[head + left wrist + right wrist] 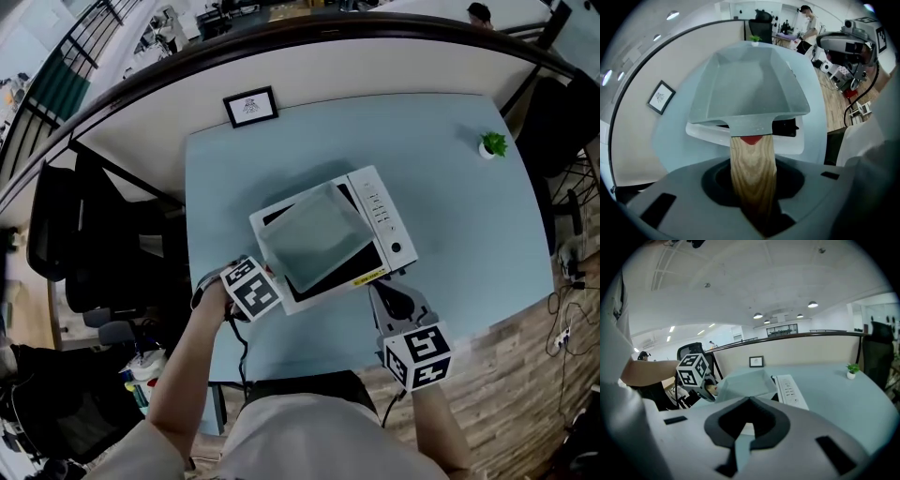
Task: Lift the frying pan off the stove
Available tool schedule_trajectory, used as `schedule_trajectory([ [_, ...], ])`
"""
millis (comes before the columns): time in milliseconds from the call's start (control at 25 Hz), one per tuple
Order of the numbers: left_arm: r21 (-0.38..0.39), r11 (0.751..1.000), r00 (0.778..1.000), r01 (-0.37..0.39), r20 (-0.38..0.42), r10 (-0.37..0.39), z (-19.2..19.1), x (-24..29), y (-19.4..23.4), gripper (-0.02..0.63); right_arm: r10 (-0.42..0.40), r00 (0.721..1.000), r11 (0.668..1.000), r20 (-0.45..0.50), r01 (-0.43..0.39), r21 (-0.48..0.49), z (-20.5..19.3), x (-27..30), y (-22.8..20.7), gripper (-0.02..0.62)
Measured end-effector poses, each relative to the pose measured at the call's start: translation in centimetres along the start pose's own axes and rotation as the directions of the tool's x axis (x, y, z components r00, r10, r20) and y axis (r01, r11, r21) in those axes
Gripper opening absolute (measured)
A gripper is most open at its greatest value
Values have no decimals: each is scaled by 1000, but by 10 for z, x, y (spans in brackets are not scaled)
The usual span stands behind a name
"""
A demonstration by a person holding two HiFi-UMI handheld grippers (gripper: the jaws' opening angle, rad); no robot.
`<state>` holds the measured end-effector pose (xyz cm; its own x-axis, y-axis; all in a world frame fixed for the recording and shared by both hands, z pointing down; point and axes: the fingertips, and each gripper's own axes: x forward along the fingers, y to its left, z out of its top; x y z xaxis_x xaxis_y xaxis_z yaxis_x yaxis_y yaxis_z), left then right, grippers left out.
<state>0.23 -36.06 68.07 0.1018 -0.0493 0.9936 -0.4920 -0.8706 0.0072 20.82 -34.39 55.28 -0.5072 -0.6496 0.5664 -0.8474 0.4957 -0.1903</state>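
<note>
A square grey frying pan sits over the white stove in the middle of the light blue table. I cannot tell whether the pan's base touches the stove top. My left gripper is at the stove's near left corner. In the left gripper view it is shut on the pan's wooden handle, with the pan straight ahead. My right gripper hovers just off the stove's front right corner, and in its own view it is shut on nothing.
A small framed picture stands at the table's far left and a little potted plant at the far right. A black office chair is left of the table. Cables lie on the wooden floor at the right.
</note>
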Motion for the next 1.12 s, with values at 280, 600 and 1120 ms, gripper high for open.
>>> schedule_trajectory([
  [280, -19, 1000, 999, -16, 45, 16, 0, 0, -3, 120, -36, 999, 999, -5, 36, 15, -3, -5, 0, 5],
  [600, -100, 995, 996, -29, 86, 38, -17, -11, -13, 118, -35, 999, 992, 24, 32, 123, 7, -18, 8, 3],
  [1120, -169, 958, 942, -230, 211, 263, -53, -135, 19, 120, -83, 990, 996, 113, 80, 34, 66, -63, 36, 3],
])
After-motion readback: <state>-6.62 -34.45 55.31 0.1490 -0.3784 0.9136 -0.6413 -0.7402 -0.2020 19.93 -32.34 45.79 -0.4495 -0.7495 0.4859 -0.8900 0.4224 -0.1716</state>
